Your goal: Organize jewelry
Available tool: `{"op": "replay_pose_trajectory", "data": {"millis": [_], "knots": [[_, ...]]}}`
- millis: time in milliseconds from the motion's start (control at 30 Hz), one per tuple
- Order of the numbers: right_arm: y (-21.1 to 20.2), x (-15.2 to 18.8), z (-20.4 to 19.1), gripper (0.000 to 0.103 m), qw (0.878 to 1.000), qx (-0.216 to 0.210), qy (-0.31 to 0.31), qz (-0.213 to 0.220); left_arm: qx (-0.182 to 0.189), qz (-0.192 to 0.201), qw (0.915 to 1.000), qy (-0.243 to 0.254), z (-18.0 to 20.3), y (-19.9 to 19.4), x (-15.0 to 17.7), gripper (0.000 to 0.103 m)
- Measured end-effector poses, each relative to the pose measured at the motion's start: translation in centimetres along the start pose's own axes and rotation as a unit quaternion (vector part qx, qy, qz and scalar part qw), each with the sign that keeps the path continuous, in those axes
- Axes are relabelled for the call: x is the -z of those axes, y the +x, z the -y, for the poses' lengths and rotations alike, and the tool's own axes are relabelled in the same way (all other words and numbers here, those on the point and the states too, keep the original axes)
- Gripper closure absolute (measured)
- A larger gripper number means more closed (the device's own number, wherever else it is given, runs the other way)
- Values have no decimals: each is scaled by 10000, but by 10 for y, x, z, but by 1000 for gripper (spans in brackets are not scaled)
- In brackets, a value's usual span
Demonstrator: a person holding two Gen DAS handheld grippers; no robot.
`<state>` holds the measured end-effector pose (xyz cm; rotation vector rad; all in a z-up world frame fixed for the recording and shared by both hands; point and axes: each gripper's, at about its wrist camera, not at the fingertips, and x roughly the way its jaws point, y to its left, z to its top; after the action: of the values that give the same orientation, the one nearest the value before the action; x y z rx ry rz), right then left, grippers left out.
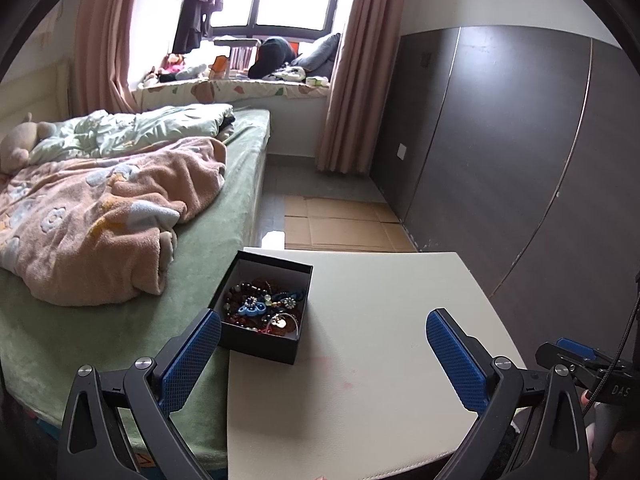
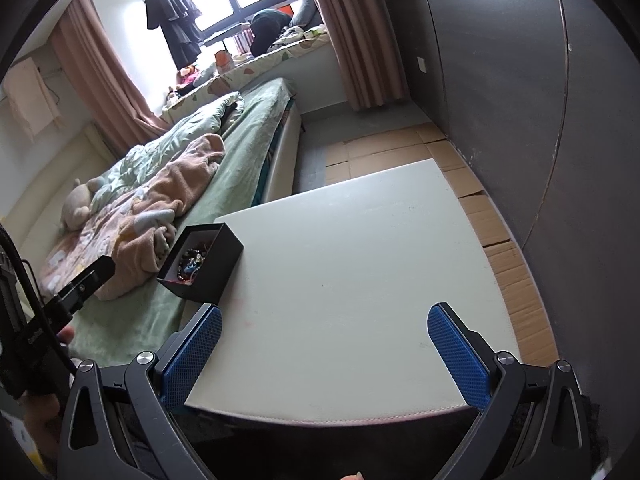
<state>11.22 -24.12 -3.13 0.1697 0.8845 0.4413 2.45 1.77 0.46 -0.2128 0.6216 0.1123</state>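
Jewelry box waiting at the table's edge, both grippers spread and empty.

In the left wrist view, the left gripper (image 1: 324, 356) is held released; the black box (image 1: 262, 344) of tangled jewelry (image 1: 262, 308) sits at centre-left on the white table (image 1: 380, 320). In the right wrist view, the right gripper (image 2: 324, 354) is likewise released, the box lying left of centre. One piece should be pinched from above, the box steadied.

Black box (image 1: 262, 312) with pale inner walls, holding jewelry (image 1: 262, 312) in blue, dark red, green and brown (beads mostly). Cream-white table (image 1: 360, 340), faintly pink-smudged. Peach blanket (image 1: 104, 216) patterned with pale flowers. Sage-green bedsheet (image 1: 52, 332). Dusty-pink curtains (image 1: 352, 80). Blue cross-hatched pads (image 1: 192, 360) on black gripper arms.
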Motion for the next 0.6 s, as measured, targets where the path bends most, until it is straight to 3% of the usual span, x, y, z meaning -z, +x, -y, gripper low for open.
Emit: {"op": "replay_pose_trajectory", "data": {"millis": [600], "knots": [[-6, 4, -7, 0, 9999, -17, -138, 65, 12, 89, 10000, 26, 0, -10, 3, 0]]}}
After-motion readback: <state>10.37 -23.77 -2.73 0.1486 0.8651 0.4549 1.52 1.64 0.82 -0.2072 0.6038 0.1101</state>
